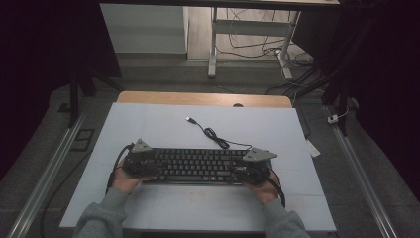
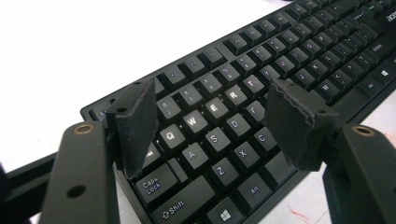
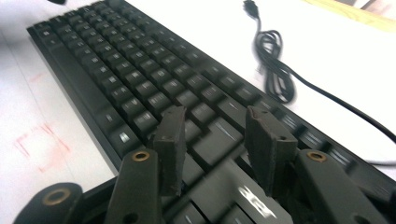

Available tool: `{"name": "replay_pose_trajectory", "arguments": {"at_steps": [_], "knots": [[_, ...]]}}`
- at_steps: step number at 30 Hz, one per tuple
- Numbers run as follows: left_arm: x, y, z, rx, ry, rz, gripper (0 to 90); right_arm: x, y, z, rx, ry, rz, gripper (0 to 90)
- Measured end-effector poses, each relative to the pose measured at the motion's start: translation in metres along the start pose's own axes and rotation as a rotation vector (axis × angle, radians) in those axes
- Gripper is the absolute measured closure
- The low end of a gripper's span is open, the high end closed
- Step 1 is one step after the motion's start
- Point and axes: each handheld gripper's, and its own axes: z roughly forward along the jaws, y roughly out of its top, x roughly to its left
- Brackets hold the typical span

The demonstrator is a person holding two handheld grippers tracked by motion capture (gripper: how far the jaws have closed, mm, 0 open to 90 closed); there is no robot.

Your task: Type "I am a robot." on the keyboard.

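The jaws of the left gripper (image 2: 212, 126) stand apart over the left end of the black keyboard (image 2: 261, 93), with the Q, W, A, S and D keys showing in the gap between the pads and nothing pressed between them. In the high view this left gripper (image 1: 141, 161) sits at the keyboard's left end, held by the person's left hand (image 1: 126, 181). The keyboard (image 1: 198, 166) lies flat across the near middle of the white desk (image 1: 148, 124), long side toward the person. Its black cable (image 1: 215, 136) runs from the back edge in a loose coil toward the far side, ending in a USB plug (image 1: 189, 119) that lies on the desk. At the keyboard's right end is the right gripper (image 1: 252, 166), in the right hand (image 1: 267, 188); its jaws are apart too, hanging over the right-hand keys (image 3: 215, 140) with nothing gripped
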Motion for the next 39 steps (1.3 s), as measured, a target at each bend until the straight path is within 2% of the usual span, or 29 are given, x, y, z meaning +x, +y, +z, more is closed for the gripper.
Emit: {"name": "replay_pose_trajectory", "arguments": {"at_steps": [11, 25, 36, 39], "knots": [[0.003, -0.001, -0.002, -0.001, -0.006, 0.000, 34.7, -0.015, -0.018, -0.017, 0.002, -0.024, 0.018, 55.8], [0.003, 0.000, -0.002, 0.012, -0.029, 0.012, 34.6, -0.016, -0.020, -0.019, 0.004, -0.029, 0.016, 52.4], [-0.012, 0.004, -0.003, 0.004, -0.091, 0.098, 46.7, -0.016, -0.020, -0.018, 0.000, -0.024, 0.013, 52.0], [-0.017, 0.005, -0.003, 0.007, -0.106, 0.113, 54.2, -0.015, -0.020, -0.018, 0.002, -0.024, 0.014, 52.0]]}}
